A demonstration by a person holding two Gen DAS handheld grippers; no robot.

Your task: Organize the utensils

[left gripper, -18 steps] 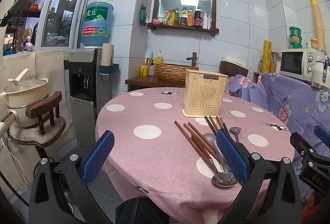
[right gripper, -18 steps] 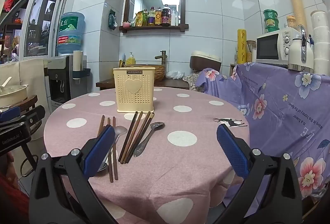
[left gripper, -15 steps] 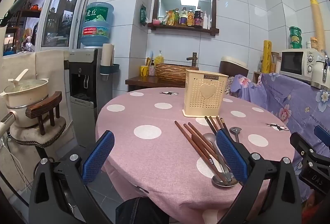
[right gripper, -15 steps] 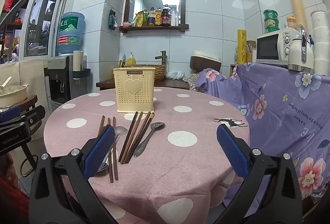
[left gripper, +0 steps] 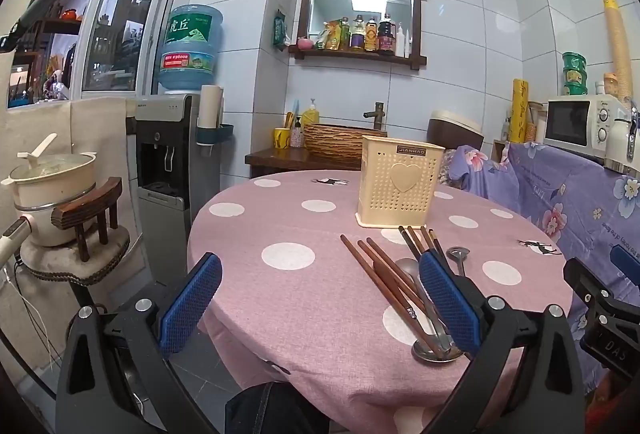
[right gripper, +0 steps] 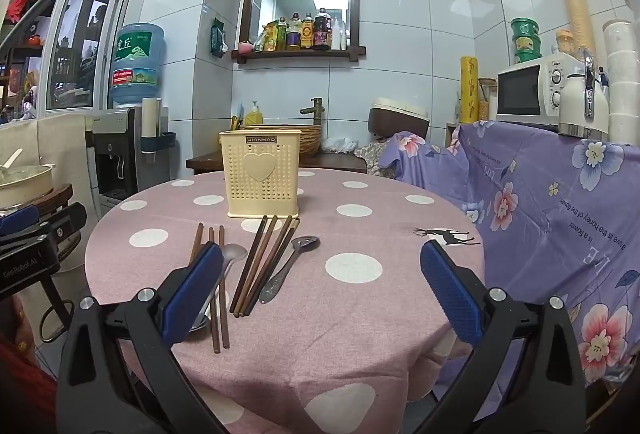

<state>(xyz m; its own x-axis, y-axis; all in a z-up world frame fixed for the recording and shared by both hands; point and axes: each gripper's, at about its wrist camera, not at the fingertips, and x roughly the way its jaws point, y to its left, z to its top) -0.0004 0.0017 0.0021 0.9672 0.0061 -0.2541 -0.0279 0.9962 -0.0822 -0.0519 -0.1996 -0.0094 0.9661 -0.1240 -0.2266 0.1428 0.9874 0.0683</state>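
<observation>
Left hand-held gripper (left gripper: 318, 298): I hold it at the near edge of the round tabletop (left gripper: 280, 298), jaws spread wide, nothing between the pads.
Right hand-held gripper (right gripper: 320, 292): likewise wide open and empty, aimed slightly down at the tabletop's middle.
Change: set against the views from half a second back, nothing has shifted; both of my hand-held grippers sit where they were and every utensil lies as it did. I judge the sorting has not begun.
Reddish chopsticks (right gripper: 218, 286): nearest me at about 7 o'clock in the right wrist view, lying on the pink dotted cloth, partly behind my left pad.
Large spoon (right gripper: 234, 253): just beside them, bowl toward the holder, handle hidden by the same pad.
Dark chopsticks (right gripper: 264, 266): a loose bundle near centre, tips pointing toward 1 o'clock.
Small spoon (right gripper: 290, 266): just right of that bundle, roughly parallel to it.
Utensil holder (right gripper: 262, 174): cream, perforated, upright at 12 o'clock beyond the utensils; I cannot see inside it.
Meaning: everything is loose on the cloth, so a first pick comes next; thin sticks lying flat will likely need a low, careful pinch.
</observation>
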